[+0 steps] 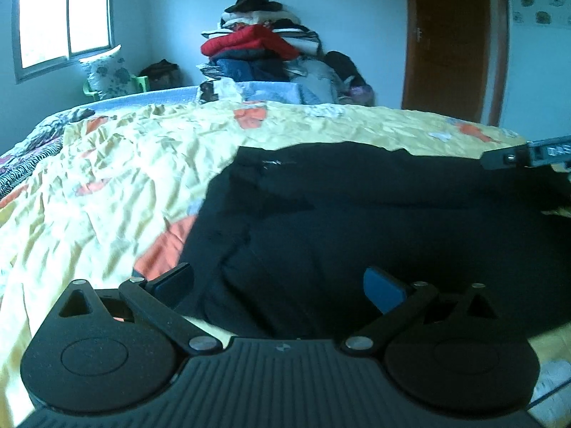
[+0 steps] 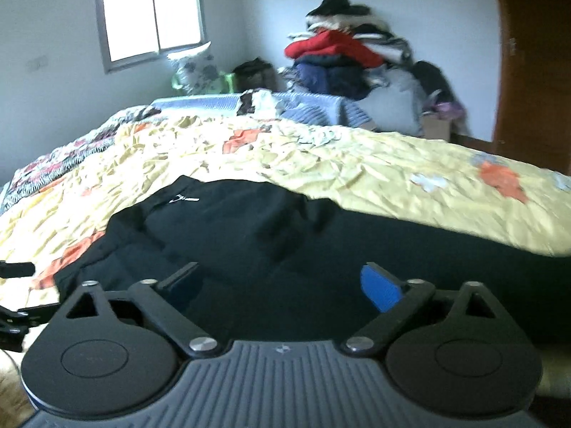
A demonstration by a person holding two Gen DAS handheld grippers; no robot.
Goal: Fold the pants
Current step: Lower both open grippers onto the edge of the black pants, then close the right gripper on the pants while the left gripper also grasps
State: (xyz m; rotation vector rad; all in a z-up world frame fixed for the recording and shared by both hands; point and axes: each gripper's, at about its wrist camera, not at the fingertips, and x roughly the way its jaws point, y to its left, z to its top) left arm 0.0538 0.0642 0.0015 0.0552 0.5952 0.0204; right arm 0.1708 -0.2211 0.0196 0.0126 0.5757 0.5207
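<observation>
Left gripper (image 1: 280, 285) sits low over the near left part of the black pants (image 1: 357, 214); jaws spread wide, nothing between the pads, cloth only beneath them. Pants lie on the yellow patterned bedspread (image 1: 107, 178), bunched rather than flat; overlapping dark layers and creases show, so some folding looks begun, though black on black makes the number of layers impossible to tell; a small white logo (image 2: 183, 199) marks the far left part. Judgement: task mid-way at best; the bundle is still broad and uneven, and smoothing plus at least one more fold seems left.

Right gripper (image 2: 282, 285) hovers over the middle of the pants, jaws likewise wide apart and empty; its tip also shows at the right edge of the left wrist view.

Surroundings, left to right: window (image 1: 64, 18); floral pillow on a green chair (image 1: 107, 75); tall heap of clothes (image 1: 257, 42) against the far wall; wooden door (image 1: 453, 35). None of it lies on the pants; only the rumpled bedspread underneath may hinder a clean crease.
</observation>
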